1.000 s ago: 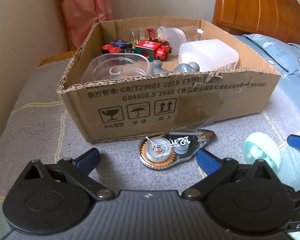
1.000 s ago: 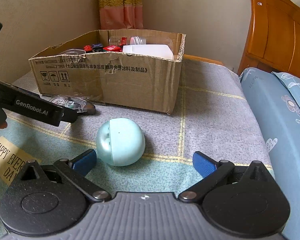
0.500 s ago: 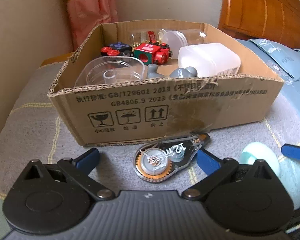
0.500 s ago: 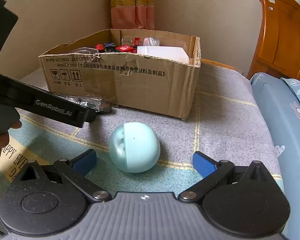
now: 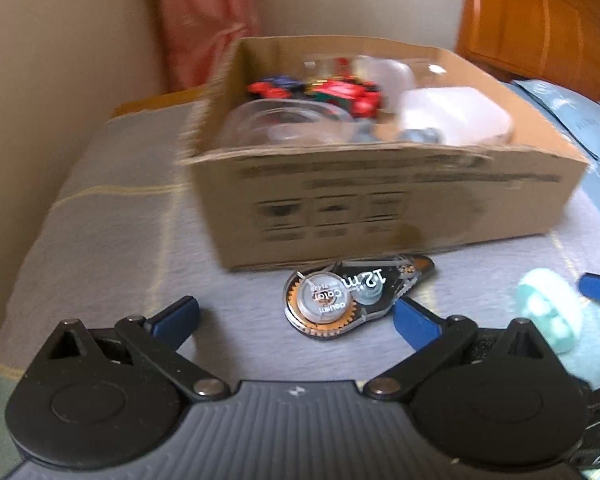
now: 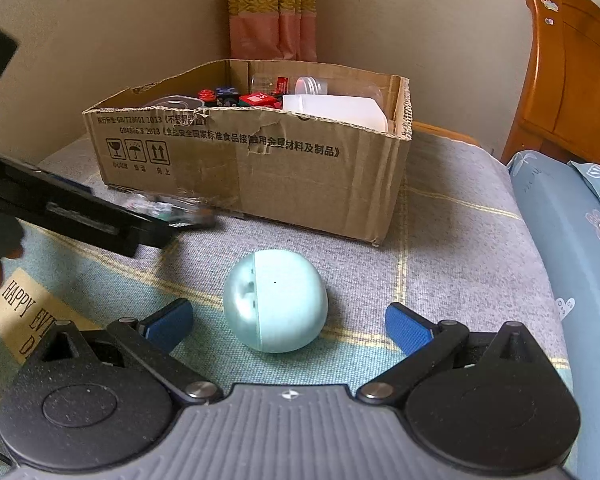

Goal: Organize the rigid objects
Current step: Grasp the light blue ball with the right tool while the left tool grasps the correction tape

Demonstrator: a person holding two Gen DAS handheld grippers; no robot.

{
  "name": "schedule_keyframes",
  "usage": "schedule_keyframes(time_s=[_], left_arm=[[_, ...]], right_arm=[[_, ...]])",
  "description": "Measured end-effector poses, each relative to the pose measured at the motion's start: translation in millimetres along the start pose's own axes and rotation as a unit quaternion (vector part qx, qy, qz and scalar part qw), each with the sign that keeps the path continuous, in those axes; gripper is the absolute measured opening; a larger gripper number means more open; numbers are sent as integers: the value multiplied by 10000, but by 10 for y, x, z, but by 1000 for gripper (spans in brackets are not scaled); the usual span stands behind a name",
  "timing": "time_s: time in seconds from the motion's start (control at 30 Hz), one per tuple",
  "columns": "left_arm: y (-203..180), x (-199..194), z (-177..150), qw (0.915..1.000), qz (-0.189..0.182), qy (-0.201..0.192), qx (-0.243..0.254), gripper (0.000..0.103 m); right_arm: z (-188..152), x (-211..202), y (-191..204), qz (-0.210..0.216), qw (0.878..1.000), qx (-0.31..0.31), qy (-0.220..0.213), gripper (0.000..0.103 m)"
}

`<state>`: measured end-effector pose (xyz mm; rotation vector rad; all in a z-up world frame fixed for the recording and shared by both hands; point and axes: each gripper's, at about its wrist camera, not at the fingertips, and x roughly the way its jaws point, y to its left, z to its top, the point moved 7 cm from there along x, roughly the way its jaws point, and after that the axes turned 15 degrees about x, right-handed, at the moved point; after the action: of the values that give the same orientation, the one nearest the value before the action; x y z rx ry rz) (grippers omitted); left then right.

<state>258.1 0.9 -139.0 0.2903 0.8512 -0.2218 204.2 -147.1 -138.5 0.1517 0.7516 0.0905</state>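
A clear correction-tape dispenser (image 5: 352, 300) lies on the blanket just in front of the cardboard box (image 5: 400, 200). My left gripper (image 5: 296, 316) is open, with the dispenser near its right fingertip and off-centre between the jaws. A pale teal rounded case (image 6: 274, 300) sits on the blanket, and it also shows at the right in the left wrist view (image 5: 550, 316). My right gripper (image 6: 288, 320) is open with the teal case between its fingertips, not touched. The box (image 6: 260, 168) holds red and black toys, clear plastic containers and a white tub.
The left gripper's black body (image 6: 80, 216) and a hand reach in from the left of the right wrist view. A wooden headboard (image 6: 572, 76) and a blue pillow (image 6: 572, 216) lie to the right. A curtain (image 6: 272, 12) hangs behind the box.
The left gripper has swung left, so the box and tape dispenser slide right in its blurred view. The right gripper has crept closer to the teal case, now between its fingertips.
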Motion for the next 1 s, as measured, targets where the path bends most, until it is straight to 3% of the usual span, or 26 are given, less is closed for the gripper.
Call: schedule_keyframes(time_s=[0.17,0.27,0.4,0.47,0.7,1.0], left_arm=[[81,-58,-67,9998,186,85,-14,102],[-26,-82,-61,10000,19,71,44,102],[-167,-71,-17,9998,-220,11,-12,102],[-219,-53,30,9996,-286,-8,-36,102],[-283,49,205,9987,-291,-46,-407,100],[-377,49,174,9992,-307,-138,229,100]], right_arm=[[-2,-14,-2,23,10000,-29,12,103],[-5,-12,33,101,9999,-105,33,101],[9,-48,104,256,9994,-244,-11,77],[20,-59,132,278,9992,-270,-43,72],[19,-62,133,262,9993,-261,-61,72],[25,-55,134,287,9992,-279,-91,72]])
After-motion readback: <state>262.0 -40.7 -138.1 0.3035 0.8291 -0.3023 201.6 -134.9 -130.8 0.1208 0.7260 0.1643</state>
